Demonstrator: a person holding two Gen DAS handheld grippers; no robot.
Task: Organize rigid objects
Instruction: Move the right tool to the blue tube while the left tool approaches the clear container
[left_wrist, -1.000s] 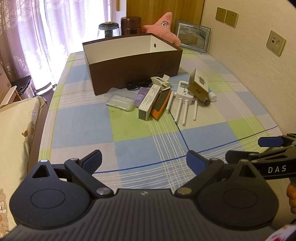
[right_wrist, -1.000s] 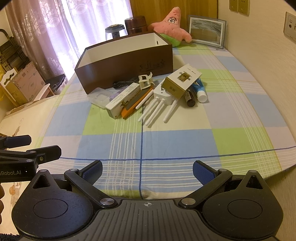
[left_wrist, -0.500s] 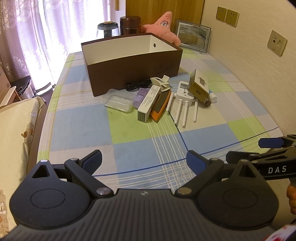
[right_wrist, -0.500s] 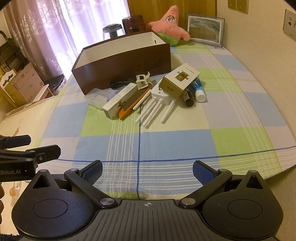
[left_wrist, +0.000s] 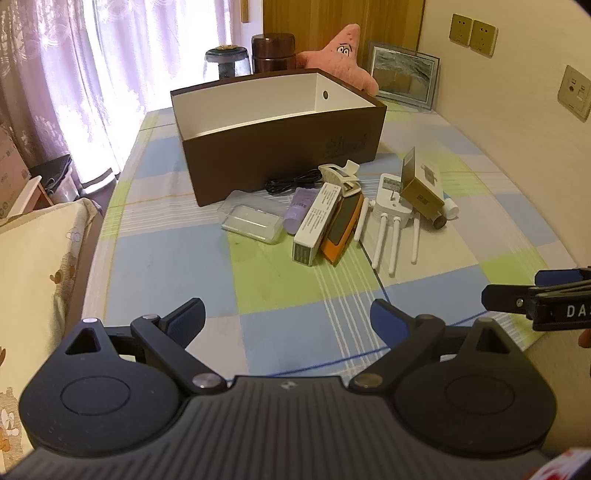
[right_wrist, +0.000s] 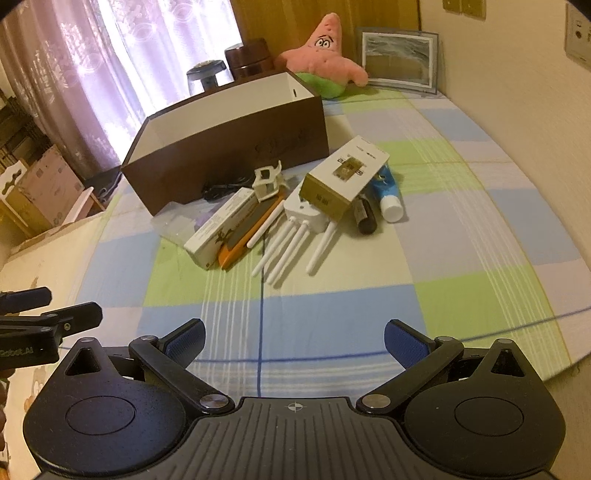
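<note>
Basically nothing is sorted yet, as far as I can tell. The brown box (left_wrist: 280, 147) looks bare inside from what the left wrist view shows of it, though its floor near the front wall is hidden, and the whole pile sits on the checked tablecloth (left_wrist: 177, 258) just in front of the box. So you've got the entire job ahead of you.

Your left gripper (left_wrist: 286, 317) is spread wide and holding nothing, well short of the box on the near side. Same with your right gripper (right_wrist: 293, 339): fingers apart and nothing between them.

What's waiting in front of the box: a clear plastic case (left_wrist: 251, 221), a purple tube (left_wrist: 301, 206), a long white carton (left_wrist: 316, 225), an orange device (left_wrist: 341, 232), a white router (left_wrist: 393, 206) with its antennas pointing away from the box, a gold box (left_wrist: 421, 188) leaning on the router, a white clip (left_wrist: 338, 175) and a black cable (left_wrist: 291, 183) right against the box wall.

View differences: the right wrist view shows the blue-and-white tube (right_wrist: 386, 192) and a dark cylinder (right_wrist: 364, 216) beside the gold box much better; in the left view they're mostly tucked behind it. The left view gives you the clear case and the box interior properly.
</note>
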